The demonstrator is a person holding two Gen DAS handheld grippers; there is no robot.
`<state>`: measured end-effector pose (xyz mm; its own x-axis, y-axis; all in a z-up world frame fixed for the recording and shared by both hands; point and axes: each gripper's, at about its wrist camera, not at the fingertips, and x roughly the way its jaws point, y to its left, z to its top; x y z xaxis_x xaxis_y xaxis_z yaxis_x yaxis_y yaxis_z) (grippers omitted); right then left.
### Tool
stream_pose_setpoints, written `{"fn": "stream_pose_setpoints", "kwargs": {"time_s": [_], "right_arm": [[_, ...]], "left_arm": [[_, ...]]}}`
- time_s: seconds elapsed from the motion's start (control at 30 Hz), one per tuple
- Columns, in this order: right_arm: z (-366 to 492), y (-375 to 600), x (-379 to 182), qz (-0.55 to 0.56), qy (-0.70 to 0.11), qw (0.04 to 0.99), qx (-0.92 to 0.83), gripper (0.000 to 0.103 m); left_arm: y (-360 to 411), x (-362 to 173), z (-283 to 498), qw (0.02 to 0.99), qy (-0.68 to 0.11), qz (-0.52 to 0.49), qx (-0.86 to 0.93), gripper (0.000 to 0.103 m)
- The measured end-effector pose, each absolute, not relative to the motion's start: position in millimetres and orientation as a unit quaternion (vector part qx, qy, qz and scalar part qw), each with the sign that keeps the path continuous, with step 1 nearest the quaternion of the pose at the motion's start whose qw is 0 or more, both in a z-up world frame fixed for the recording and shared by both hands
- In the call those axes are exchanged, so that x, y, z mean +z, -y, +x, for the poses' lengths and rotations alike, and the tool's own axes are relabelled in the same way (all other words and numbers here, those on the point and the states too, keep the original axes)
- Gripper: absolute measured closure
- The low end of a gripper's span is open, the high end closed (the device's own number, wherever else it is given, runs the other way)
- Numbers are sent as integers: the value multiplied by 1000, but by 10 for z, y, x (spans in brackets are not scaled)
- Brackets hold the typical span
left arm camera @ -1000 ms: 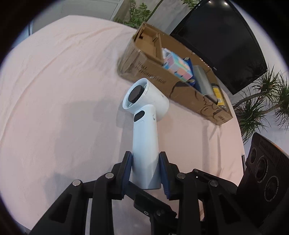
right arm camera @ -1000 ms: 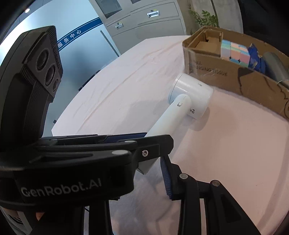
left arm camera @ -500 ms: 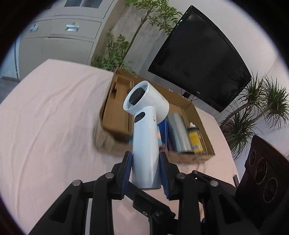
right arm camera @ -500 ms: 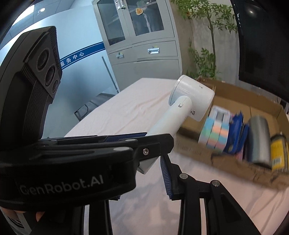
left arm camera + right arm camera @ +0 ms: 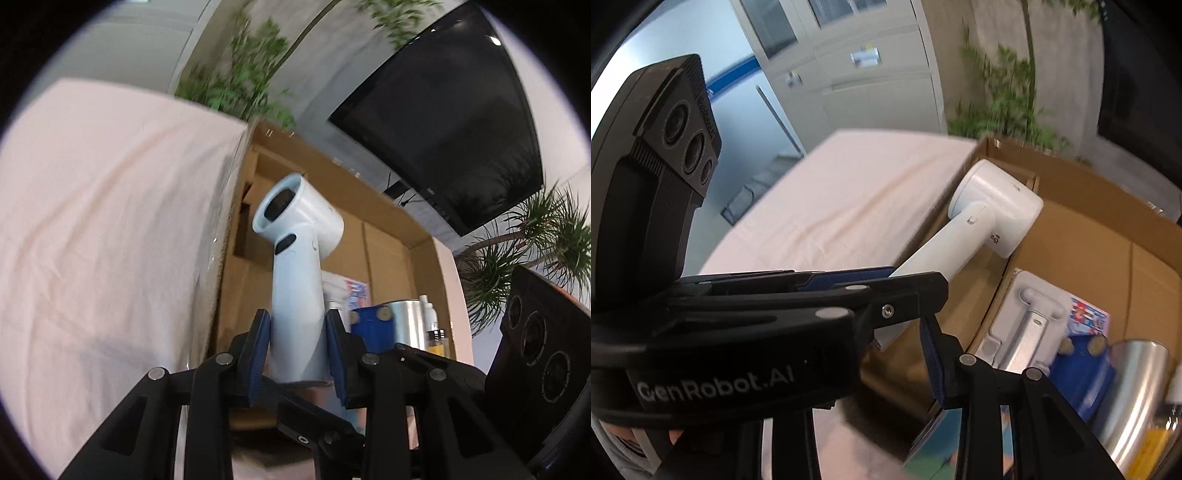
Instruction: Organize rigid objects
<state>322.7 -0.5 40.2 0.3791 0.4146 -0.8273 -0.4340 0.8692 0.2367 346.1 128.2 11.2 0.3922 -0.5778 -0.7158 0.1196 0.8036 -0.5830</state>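
Above the cardboard box the left tongs clamp the white hair dryer, not yet put down; right tongs: cannot tell; several items already inside

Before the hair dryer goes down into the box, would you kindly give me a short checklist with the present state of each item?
1. Left gripper clamps the hair dryer handle on both sides: ok.
2. Hair dryer is over the cardboard box, past its near wall: ok.
3. Free floor in the box below the dryer head: ok, bare cardboard shows there.
4. Dryer clear of the packaged item, blue case and steel cup: ok.
5. Right gripper holds the handle too: cannot tell, the left gripper hides it.
6. Picture sharp enough to judge height above the floor: not ok, blurred.
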Motion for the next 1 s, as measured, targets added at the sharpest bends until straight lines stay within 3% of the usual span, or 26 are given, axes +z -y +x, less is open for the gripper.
{"fn": "stream_pose_setpoints", "kwargs": {"time_s": [0.3, 0.4, 0.43, 0.53, 0.6, 0.63, 0.7, 0.77, 1.0], "right_arm": [[3351, -34, 85, -16, -525, 817, 239, 65], [3295, -21, 131, -18, -511, 830, 223, 41], [3245, -8, 173, -19, -502, 836, 219, 37], [2871, 160, 358, -7, -459, 861, 218, 26], [2521, 337, 505, -23, -406, 896, 176, 19], [2355, 435, 561, -23, -383, 910, 157, 14], [1970, 696, 651, -4, -340, 932, 125, 7], [1631, 957, 691, 9, -310, 947, 87, 2], [847, 1499, 707, -14, -271, 963, -1, 1]], "left_arm": [[-1272, -180, 3360, 784, -534, -229, -218, 75], [-1290, -60, 3221, 808, -510, -209, -210, 72], [-1287, 46, 3111, 825, -491, -190, -207, 70], [-1195, 439, 2691, 887, -424, -95, -158, 50], [-1135, 666, 2358, 921, -367, -46, -125, 18], [-1110, 762, 2186, 934, -337, -31, -110, 13], [-1031, 927, 1791, 957, -277, -10, -83, 12], [-961, 964, 1586, 962, -264, 1, -75, 12], [-495, 895, 993, 964, -254, 1, -74, 12]]}}
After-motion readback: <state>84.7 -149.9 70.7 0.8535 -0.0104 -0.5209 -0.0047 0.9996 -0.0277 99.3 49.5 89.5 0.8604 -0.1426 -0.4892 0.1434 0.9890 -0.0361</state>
